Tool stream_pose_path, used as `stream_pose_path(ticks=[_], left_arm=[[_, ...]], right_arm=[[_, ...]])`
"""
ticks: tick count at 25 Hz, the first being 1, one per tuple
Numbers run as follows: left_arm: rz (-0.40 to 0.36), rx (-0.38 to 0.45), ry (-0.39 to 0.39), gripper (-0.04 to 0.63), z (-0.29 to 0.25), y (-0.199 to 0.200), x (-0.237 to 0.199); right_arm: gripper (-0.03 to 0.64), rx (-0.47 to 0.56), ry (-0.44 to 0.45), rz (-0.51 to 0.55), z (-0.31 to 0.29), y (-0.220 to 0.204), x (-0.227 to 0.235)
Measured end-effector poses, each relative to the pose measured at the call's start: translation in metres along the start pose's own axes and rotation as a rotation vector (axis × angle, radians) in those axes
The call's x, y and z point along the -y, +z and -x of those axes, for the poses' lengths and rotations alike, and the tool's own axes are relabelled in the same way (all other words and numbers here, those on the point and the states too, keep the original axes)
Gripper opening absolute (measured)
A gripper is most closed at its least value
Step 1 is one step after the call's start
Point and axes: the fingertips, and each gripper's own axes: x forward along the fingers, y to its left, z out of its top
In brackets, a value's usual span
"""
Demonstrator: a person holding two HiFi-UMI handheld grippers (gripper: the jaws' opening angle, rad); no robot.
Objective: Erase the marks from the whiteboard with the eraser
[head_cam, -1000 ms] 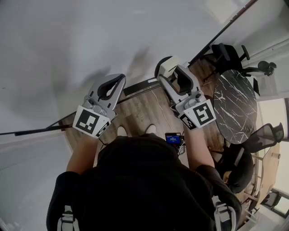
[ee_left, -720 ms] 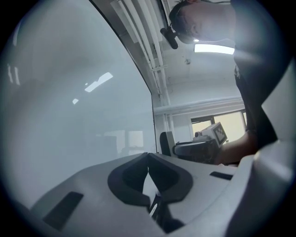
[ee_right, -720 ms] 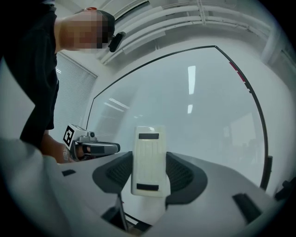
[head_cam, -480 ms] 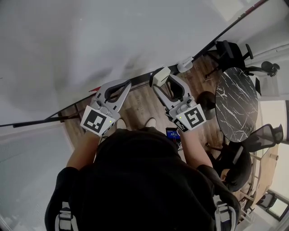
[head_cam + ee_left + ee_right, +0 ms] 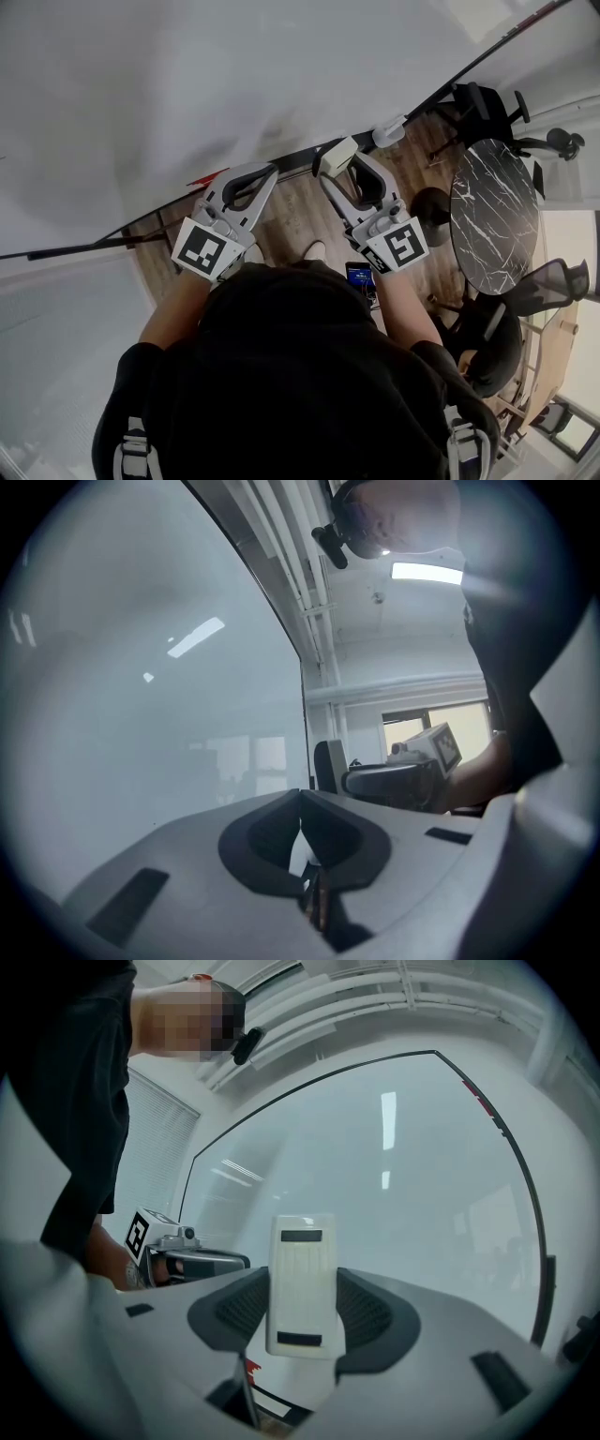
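The whiteboard (image 5: 141, 84) fills the upper left of the head view as a plain white surface; I see no marks on it. My right gripper (image 5: 339, 161) is shut on the cream-white eraser (image 5: 337, 153), held close to the board's lower edge. In the right gripper view the eraser (image 5: 302, 1251) stands upright between the jaws of the right gripper (image 5: 302, 1288), facing the whiteboard (image 5: 394, 1176). My left gripper (image 5: 270, 172) is shut on nothing, just left of the eraser. In its own view the left gripper (image 5: 300, 799) has its tips touching, with the whiteboard (image 5: 141, 714) at the left.
A dark ledge (image 5: 291, 167) runs along the board's lower edge, with a red item (image 5: 208, 178) and a white object (image 5: 389, 131) on it. Below is wooden floor (image 5: 291, 225). A round black marble table (image 5: 492, 216) and office chairs (image 5: 483, 108) stand at the right.
Both grippers have drawn closer together near the board's lower edge; the left one shifted right. The eraser stays held in the right gripper.
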Motion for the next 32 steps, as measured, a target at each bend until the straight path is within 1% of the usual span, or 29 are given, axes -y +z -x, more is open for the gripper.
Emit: stream_pose_path(ticks=[4,10,32], left_arm=[[-0.011,0.006,-0.001,0.005,0.0007,0.0003,-0.0012],[0.003,0.004,0.001,0.005,0.0011,0.0,-0.0033],[0.014,0.005,-0.006,0.005,0.0046,-0.0036,0.0013]], right_arm=[[0.222,0.008,0.011,0.001,-0.0012,0.0032,-0.0031],[0.221,0.005,0.021,0.009,-0.0021,0.0033,-0.0062],[0.221,-0.013,0.004,0.017,0.0002,-0.0014,-0.0062]])
